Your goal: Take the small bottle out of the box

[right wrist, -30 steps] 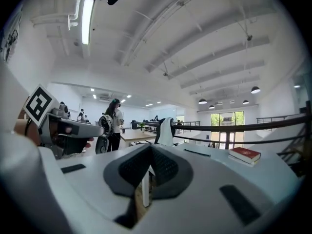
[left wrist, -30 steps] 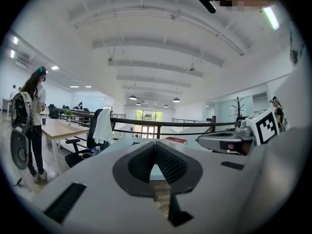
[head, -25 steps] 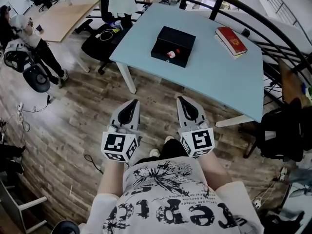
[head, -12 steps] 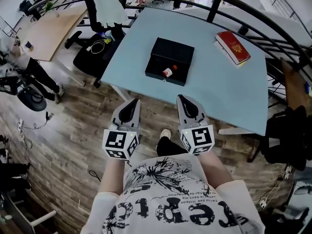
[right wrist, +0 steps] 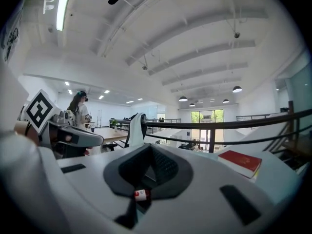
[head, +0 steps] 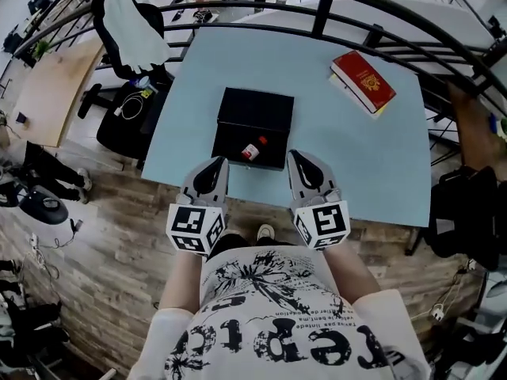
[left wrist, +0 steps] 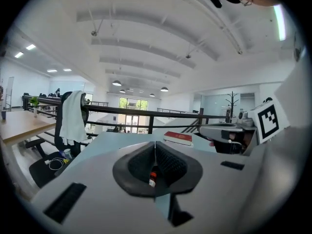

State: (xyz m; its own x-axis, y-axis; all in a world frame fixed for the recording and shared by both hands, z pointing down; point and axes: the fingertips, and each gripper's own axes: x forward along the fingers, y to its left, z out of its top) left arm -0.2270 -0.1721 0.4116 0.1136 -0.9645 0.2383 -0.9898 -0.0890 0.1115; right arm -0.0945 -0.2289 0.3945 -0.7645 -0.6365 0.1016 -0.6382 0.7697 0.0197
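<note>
In the head view we hold both grippers low in the middle of the frame, at the near edge of the light blue table (head: 348, 149). The left gripper (head: 214, 169) has its jaws pressed together with nothing between them. The right gripper (head: 299, 165) looks closed and empty too. The small bottle (head: 252, 150), red-capped, lies on its side in the lower part of the black box (head: 257, 113), just above and between the two gripper tips, touching neither. In each gripper view we see it beyond the jaws, through the small opening at their base. A red book (head: 363, 81) lies at the upper right.
</note>
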